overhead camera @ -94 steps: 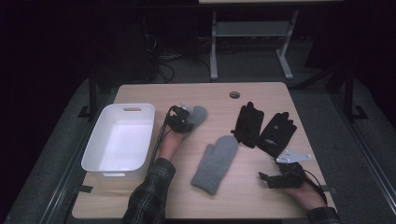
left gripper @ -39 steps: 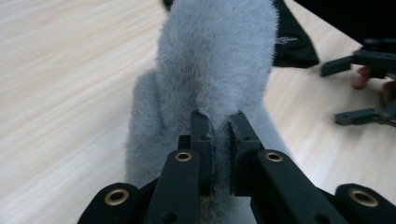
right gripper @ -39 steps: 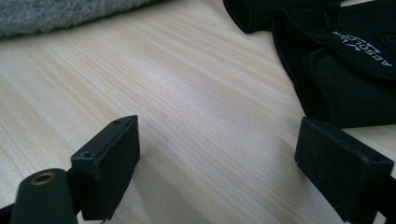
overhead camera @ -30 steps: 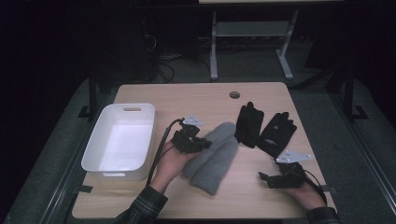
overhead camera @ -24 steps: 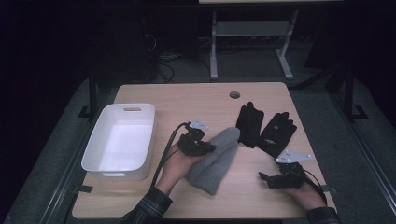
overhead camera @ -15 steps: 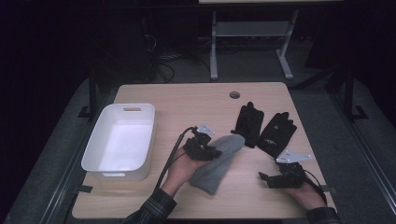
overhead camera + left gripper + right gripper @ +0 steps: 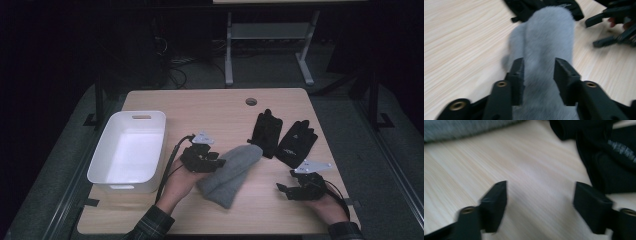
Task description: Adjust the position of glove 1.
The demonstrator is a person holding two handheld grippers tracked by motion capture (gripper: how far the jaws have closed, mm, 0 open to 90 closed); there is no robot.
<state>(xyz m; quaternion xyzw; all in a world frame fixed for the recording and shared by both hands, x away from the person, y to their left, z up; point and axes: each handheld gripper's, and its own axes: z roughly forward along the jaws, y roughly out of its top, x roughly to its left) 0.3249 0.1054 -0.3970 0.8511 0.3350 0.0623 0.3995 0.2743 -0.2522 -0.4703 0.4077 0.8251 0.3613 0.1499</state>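
The left gripper (image 7: 537, 77) stands over the grey mitten (image 7: 547, 47), whose folded body runs up between its jaws; these have just been opening, and whether the pads still press the wool I cannot tell. The right gripper (image 7: 540, 202) has just been closing, yet its jaws stand apart over bare table (image 7: 524, 170) with nothing between them. The black gloves (image 7: 609, 155) lie just beyond its right-hand jaw.

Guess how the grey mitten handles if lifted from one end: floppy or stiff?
Likely floppy: the grey mitten is soft knit, lying slumped on the table. Its fuzzy surface probably grips well between the left gripper pads. It looks light and should drape, not roll.
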